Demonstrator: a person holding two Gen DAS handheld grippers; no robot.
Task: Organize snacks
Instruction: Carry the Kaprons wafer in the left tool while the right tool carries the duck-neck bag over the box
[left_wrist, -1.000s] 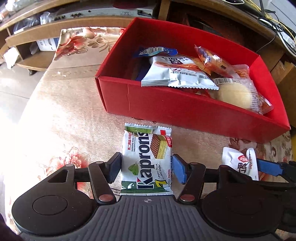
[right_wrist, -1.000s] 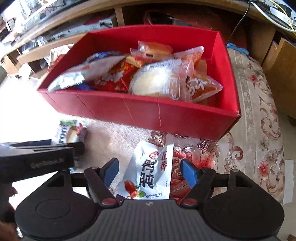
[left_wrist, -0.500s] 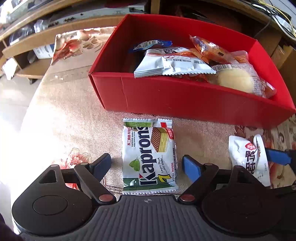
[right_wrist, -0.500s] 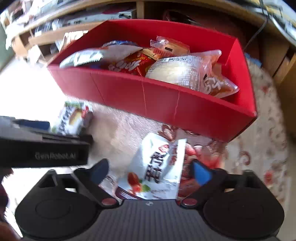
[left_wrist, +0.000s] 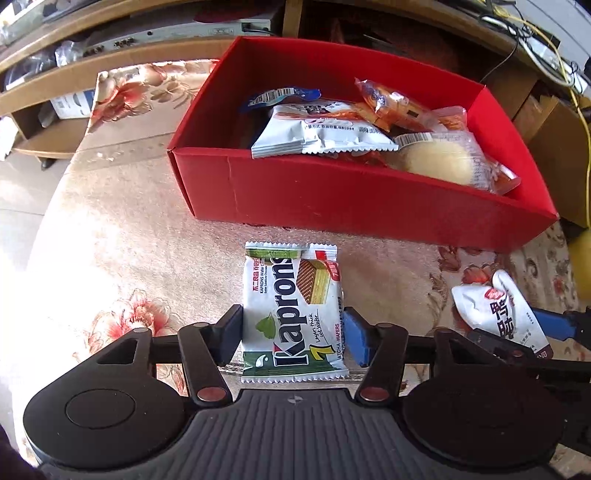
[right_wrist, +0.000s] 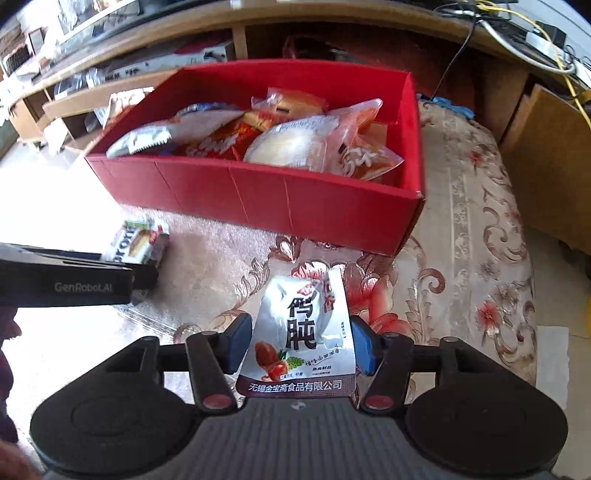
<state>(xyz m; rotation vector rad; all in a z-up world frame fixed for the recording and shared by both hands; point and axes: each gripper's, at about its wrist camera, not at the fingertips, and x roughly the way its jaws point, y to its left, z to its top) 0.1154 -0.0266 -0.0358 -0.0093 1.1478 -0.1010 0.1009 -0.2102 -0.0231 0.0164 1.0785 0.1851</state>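
Observation:
A white and green Kaprons wafer pack (left_wrist: 291, 306) lies flat on the floral cloth, in front of the red box (left_wrist: 332, 199). My left gripper (left_wrist: 293, 336) is closing on it, and both pads touch its long edges. A white pouch with black characters (right_wrist: 303, 325) sits between the closing jaws of my right gripper (right_wrist: 301, 343). Its pads press the pouch's sides, and the pouch bows upward. The same pouch (left_wrist: 498, 314) shows at the right of the left wrist view. The wafer pack (right_wrist: 136, 243) appears at the left of the right wrist view, behind the left gripper's black body (right_wrist: 66, 284).
The red box (right_wrist: 258, 192) holds several snacks, among them a wrapped bun (left_wrist: 439, 162) and a white packet (left_wrist: 325, 136). Wooden shelves (left_wrist: 110, 74) with electronics stand behind it. Cables (left_wrist: 554, 55) hang at the back right. A wooden cabinet (right_wrist: 546, 147) borders the cloth's right side.
Both grippers opened wider half a second ago and have now closed onto their packs. The white pouch has buckled upward between the right pads. The right wrist view has shifted slightly.

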